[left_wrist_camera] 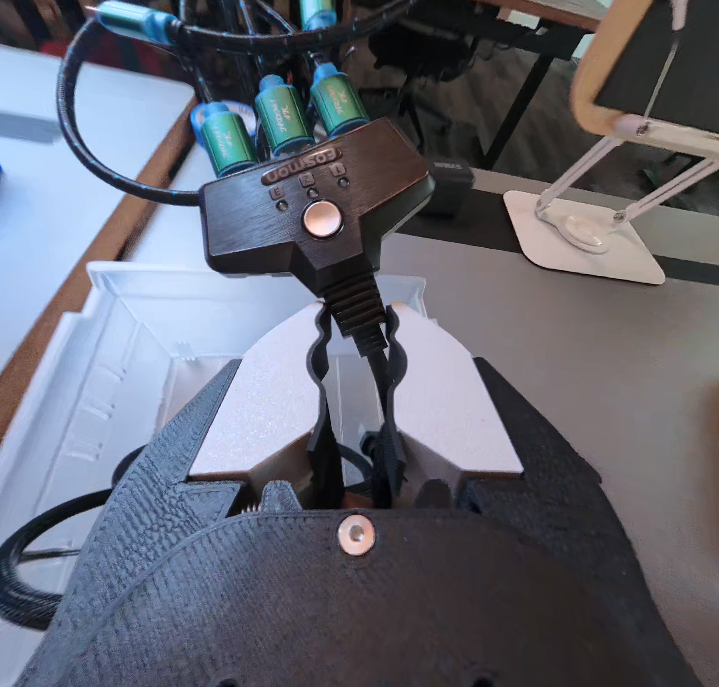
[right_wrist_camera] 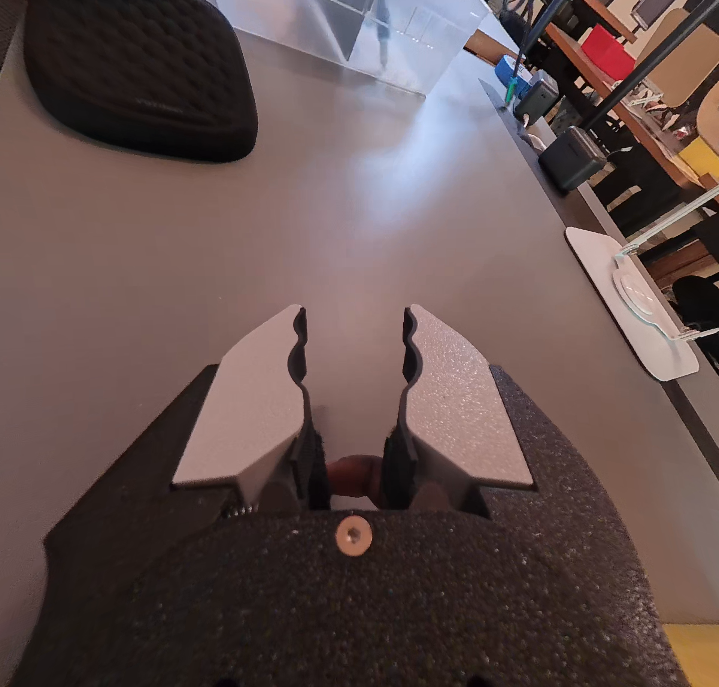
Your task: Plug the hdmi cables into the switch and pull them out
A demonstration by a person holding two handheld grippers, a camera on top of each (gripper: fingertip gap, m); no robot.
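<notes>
Switch (left_wrist_camera: 317,205) lifted above tray (left_wrist_camera: 116,357), three plugs (left_wrist_camera: 286,123) seated, pointing away | left gripper (left_wrist_camera: 356,318) pinching its strain relief | right gripper (right_wrist_camera: 354,318) spread, empty, over desk (right_wrist_camera: 350,201), switch unseen there

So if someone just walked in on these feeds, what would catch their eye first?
Probably the black HDMI switch held up mid-frame in the left wrist view, the left tongs clamped on its ribbed cable collar, with three green HDMI plugs seated along its far edge. In the right wrist view, the right tongs gape empty over the bare grey table, a black quilted pad lying far left.
</notes>
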